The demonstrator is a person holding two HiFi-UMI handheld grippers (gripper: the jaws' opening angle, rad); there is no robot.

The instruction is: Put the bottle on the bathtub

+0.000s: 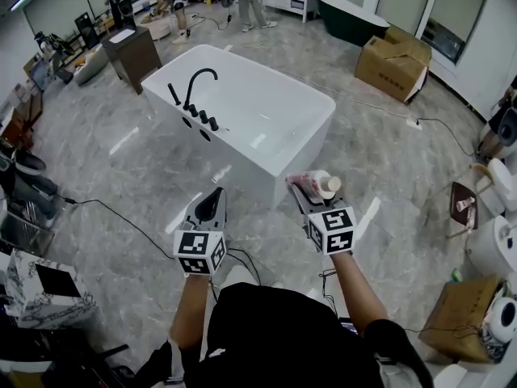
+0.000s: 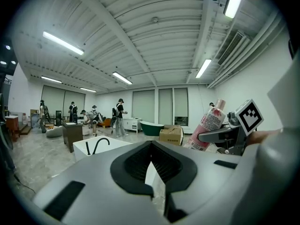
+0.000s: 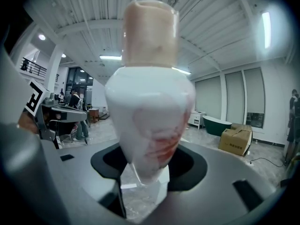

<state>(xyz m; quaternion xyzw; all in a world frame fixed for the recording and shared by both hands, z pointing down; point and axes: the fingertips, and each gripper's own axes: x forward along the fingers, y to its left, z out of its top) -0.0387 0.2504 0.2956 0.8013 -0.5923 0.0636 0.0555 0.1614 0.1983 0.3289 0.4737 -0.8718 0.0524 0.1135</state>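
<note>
Head view looks steeply down on a marble floor (image 1: pixel 113 160) where a white bathtub (image 1: pixel 311 95) stands, a black faucet (image 1: pixel 198 83) on its near left rim. The person's arms reach in from the bottom edge, which cuts off the body. The right gripper (image 1: pixel 311 189) has its jaws clamped on the bottle (image 1: pixel 321 184), a white one with a pink and red label and a pale cap. It is held in the air over the floor, just short of the bathtub's near corner and not touching it. The jaws hide the bottle's lower end here.

In the right gripper view the bottle (image 3: pixel 150 102) fills the middle, cap up, with the right gripper (image 3: pixel 147 175) closed on its base. It blocks whatever lies straight ahead, and its label is a blurred red smear with no readable print.

The left gripper (image 1: pixel 216 194) is level with the right one and well apart from it. Its jaws are closed to a point with nothing between them, and the left gripper view (image 2: pixel 152 168) shows only a thin slit. There the bathtub (image 2: pixel 112 142) is half hidden behind the gripper's grey body. The bottle (image 2: pixel 208 124) leans at the right, and its base is masked by the jaws that grip it.

A cardboard box (image 1: pixel 393 61) and a dark green tub (image 1: pixel 351 18) stand beyond
</note>
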